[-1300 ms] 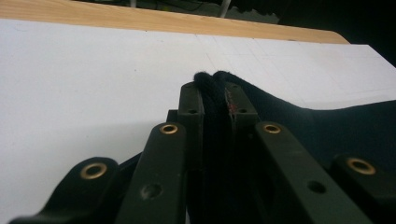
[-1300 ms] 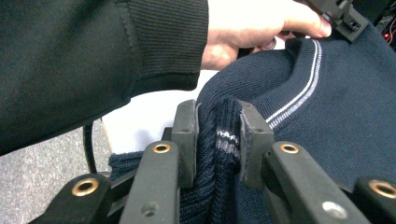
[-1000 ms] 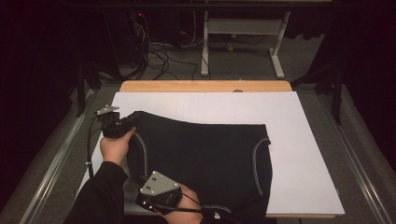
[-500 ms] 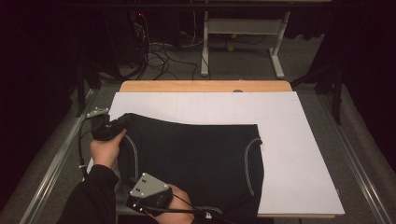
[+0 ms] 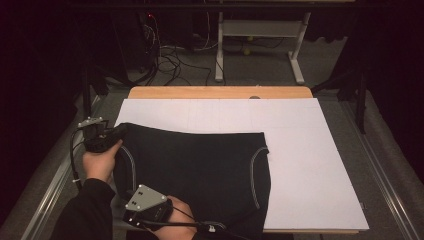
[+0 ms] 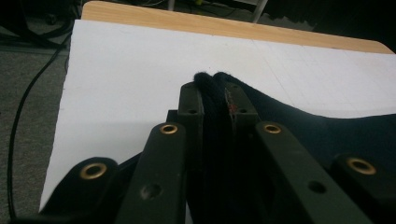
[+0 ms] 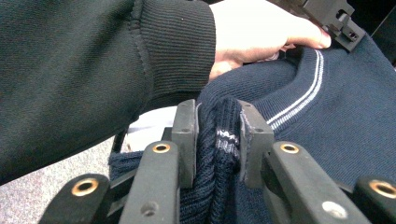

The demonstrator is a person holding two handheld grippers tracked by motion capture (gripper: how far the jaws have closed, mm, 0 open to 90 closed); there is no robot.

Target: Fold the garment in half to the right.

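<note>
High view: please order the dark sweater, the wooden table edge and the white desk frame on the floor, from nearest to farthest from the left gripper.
From the left gripper:
1. Dark sweater: clamped at its far-left corner.
2. Wooden table edge: beyond the white board.
3. White desk frame: on the floor behind the table.

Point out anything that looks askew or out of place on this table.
The dark sweater lies off-centre on the white board: its near edge hangs past the board's front. The left gripper and right gripper each pinch a bunched fold. Nothing looks torn or spilled.
</note>
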